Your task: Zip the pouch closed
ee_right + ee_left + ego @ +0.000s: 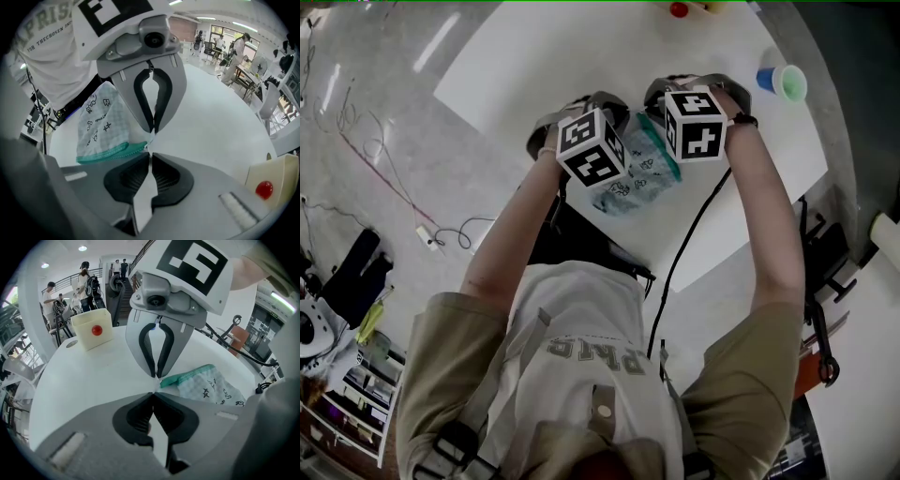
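Observation:
A white printed pouch [639, 176] with a green zip band [185, 377] lies on the white table [534, 66], between the two marker cubes. My left gripper [153, 392] is shut on the end of the zip band. Facing it tip to tip, my right gripper [150, 151] is shut on a small white tab at that same end, which looks like the zip pull. In the right gripper view the pouch [105, 124] spreads out to the left of the meeting tips. The head view hides both sets of jaws under the cubes.
A cream box [92, 329] with a red ball [96, 330] stands further out on the table. Blue and green cups [783, 82] stand near the table's right edge. A black cable [694, 234] hangs from my right hand. People stand far off in the room.

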A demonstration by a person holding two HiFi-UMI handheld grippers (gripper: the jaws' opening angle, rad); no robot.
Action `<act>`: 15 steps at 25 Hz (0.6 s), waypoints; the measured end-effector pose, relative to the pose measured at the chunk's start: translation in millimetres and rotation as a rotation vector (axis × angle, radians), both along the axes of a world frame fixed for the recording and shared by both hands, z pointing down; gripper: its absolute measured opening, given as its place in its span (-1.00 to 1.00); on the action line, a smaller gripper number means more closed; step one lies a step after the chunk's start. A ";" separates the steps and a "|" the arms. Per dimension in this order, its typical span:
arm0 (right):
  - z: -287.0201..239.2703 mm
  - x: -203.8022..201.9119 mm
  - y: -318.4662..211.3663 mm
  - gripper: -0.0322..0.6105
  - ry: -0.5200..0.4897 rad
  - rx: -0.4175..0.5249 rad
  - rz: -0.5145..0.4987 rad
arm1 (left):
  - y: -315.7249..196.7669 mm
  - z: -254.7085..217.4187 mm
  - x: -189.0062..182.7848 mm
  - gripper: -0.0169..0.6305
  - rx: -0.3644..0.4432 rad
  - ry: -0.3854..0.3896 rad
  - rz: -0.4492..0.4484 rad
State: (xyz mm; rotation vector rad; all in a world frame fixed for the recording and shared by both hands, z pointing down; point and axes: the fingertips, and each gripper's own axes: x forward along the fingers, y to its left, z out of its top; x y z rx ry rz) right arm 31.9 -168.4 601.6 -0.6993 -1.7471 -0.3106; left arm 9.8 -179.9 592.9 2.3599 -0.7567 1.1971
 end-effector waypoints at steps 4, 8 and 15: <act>-1.0 -0.9 0.5 -0.83 0.018 -0.011 -0.007 | 1.4 -0.4 -0.6 -0.91 -0.002 -0.002 -0.001; -0.8 -0.3 0.9 -0.84 0.012 0.003 -0.009 | 1.5 0.0 -0.7 -0.91 -0.009 -0.005 -0.009; 1.5 1.0 2.8 -0.89 0.003 0.031 0.023 | 2.3 1.5 -1.2 -0.91 -0.017 -0.005 -0.020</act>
